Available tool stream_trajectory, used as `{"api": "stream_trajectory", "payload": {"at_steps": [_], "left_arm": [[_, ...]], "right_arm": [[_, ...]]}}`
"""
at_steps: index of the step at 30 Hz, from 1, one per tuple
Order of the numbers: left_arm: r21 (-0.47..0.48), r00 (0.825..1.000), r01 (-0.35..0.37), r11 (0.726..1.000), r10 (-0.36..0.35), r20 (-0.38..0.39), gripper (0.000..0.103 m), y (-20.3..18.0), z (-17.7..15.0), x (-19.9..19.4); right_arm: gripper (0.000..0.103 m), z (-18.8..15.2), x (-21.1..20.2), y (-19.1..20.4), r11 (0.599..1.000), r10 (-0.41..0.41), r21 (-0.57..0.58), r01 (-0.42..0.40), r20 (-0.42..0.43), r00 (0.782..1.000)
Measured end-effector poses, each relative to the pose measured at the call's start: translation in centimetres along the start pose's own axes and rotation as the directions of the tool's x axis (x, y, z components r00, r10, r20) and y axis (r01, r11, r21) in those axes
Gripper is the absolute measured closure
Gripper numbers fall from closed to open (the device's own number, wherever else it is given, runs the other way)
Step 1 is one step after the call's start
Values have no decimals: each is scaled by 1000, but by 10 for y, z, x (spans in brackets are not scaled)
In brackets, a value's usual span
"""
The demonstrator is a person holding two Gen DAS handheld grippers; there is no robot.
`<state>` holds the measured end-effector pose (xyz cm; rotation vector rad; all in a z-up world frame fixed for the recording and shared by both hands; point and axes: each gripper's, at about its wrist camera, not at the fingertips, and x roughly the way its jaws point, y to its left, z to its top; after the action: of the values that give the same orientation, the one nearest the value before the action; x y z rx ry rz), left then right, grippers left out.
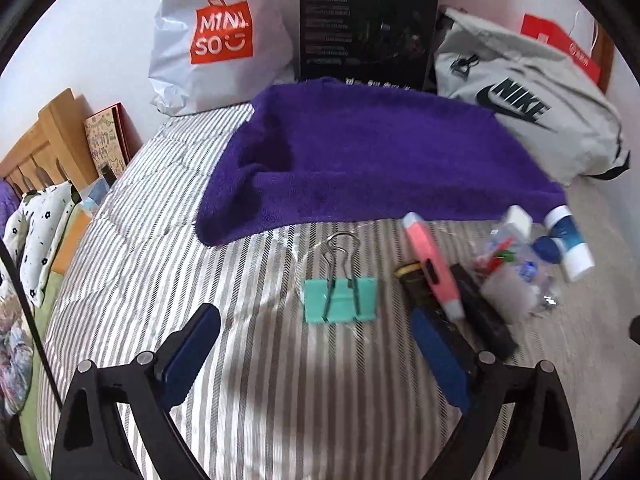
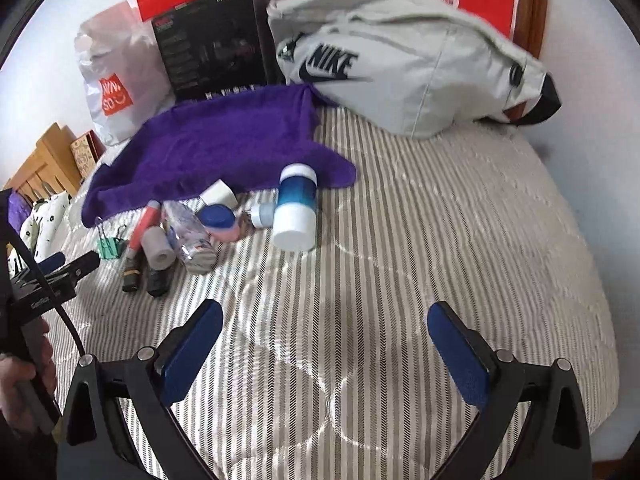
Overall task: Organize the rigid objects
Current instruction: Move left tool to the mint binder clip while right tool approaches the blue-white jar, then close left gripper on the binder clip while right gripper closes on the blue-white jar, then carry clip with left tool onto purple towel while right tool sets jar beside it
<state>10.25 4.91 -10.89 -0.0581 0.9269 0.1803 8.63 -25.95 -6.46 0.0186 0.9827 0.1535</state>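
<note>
On the striped bedcover [image 1: 280, 380] lies a mint-green binder clip [image 1: 340, 300], just ahead of my left gripper [image 1: 313, 315], which is open and holds nothing. To the clip's right are a pink cutter [image 1: 432, 268] on black bars [image 1: 484, 316], a clear bag of small clips [image 1: 516, 268] and a blue-and-white bottle [image 1: 568, 240]. My right gripper [image 2: 325, 310] is open over bare cover. Ahead and to its left lie the blue-and-white bottle [image 2: 296, 208], a clear bottle [image 2: 192, 236], a grey roll [image 2: 160, 248] and the cutter [image 2: 142, 226]. The left gripper [image 2: 68, 264] shows at the left edge, near the binder clip [image 2: 109, 246].
A purple towel [image 1: 360, 152] is spread behind the items. Along the wall stand a white Miniso bag [image 1: 216, 40], a black box [image 1: 364, 24] and a grey Nike bag [image 1: 520, 104]. A wooden headboard [image 1: 48, 140] and pillows are at the left. A hand [image 2: 20, 380] holds the left tool.
</note>
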Motion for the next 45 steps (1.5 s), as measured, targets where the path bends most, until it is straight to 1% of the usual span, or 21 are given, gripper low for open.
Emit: {"api": "stream_trajectory", "payload": {"at_steps": [1, 5, 7, 8, 9, 11, 14, 17, 19, 23, 25, 27, 28, 30, 33, 36, 38, 39, 41, 42, 45], "left_arm": [[2, 1000, 0, 1000, 0, -6, 9, 0, 1, 5], [-18, 1000, 19, 1000, -19, -13, 30, 1, 5, 16], [-20, 999, 29, 999, -29, -22, 37, 0, 5, 21], [-12, 1000, 20, 1000, -20, -17, 44, -1, 5, 21], [-8, 1000, 20, 1000, -20, -12, 56, -2, 6, 21], [-5, 999, 34, 999, -34, -15, 64, -1, 6, 19], [3, 999, 38, 999, -38, -22, 64, 1, 5, 18], [12, 999, 31, 999, -30, -17, 64, 0, 5, 18], [11, 999, 27, 1000, -27, -17, 64, -1, 5, 18], [10, 999, 37, 999, -37, -19, 64, 0, 5, 18], [6, 999, 42, 999, -41, -20, 64, 1, 5, 18], [6, 999, 41, 999, -41, -21, 64, 1, 5, 18], [8, 999, 42, 999, -41, -22, 64, 1, 5, 18], [10, 999, 47, 999, -47, -23, 64, 3, 6, 18], [8, 998, 58, 998, -58, -23, 64, 5, 6, 18], [13, 999, 50, 999, -50, -17, 64, 3, 5, 18], [14, 999, 49, 999, -49, -17, 64, 3, 5, 18], [15, 999, 48, 999, -48, -15, 64, 3, 5, 18], [23, 999, 49, 999, -48, -15, 64, 2, 5, 18], [25, 999, 51, 998, -51, -16, 64, 2, 5, 18], [21, 998, 65, 998, -65, -18, 64, 5, 6, 18]], "right_arm": [[3, 1, 3, -1, 1000, 2, -2, -2, -8, 1000], [3, 4, 16, -5, 1000, -23, -16, 22, -36, 999], [3, 6, 23, -9, 1000, -23, -10, 22, -44, 999], [3, 8, 26, -11, 1000, -21, -4, 21, -47, 999], [3, 10, 28, -12, 1000, -20, 1, 20, -49, 999], [3, 16, 34, -13, 1000, -14, 10, 14, -54, 998], [3, 27, 38, -10, 1000, 4, 11, -4, -36, 999], [8, 40, 44, -7, 999, 38, 22, -37, -24, 999], [14, 51, 51, -5, 998, 62, 29, -62, -16, 998], [20, 68, 69, 2, 998, 56, 12, -55, -24, 998], [28, 72, 78, 5, 999, 54, 4, -53, -33, 998], [33, 73, 91, 8, 999, 49, -14, -50, -62, 997], [37, 73, 95, 9, 998, 61, -19, -62, -68, 996], [38, 71, 98, 8, 997, 73, -24, -74, -64, 995], [38, 70, 100, 3, 998, 47, -42, -50, -73, 996], [39, 73, 101, 1, 998, 21, -60, -26, -79, 997], [44, 76, 106, 5, 996, 18, -81, -25, -81, 997], [49, 77, 112, 8, 995, 21, -97, -30, -88, 996], [54, 78, 116, 14, 992, 6, -124, -16, -74, 997], [66, 78, 116, 17, 989, 1, -147, -10, -59, 998], [66, 79, 114, 14, 989, 27, -141, -35, -61, 998]]}}
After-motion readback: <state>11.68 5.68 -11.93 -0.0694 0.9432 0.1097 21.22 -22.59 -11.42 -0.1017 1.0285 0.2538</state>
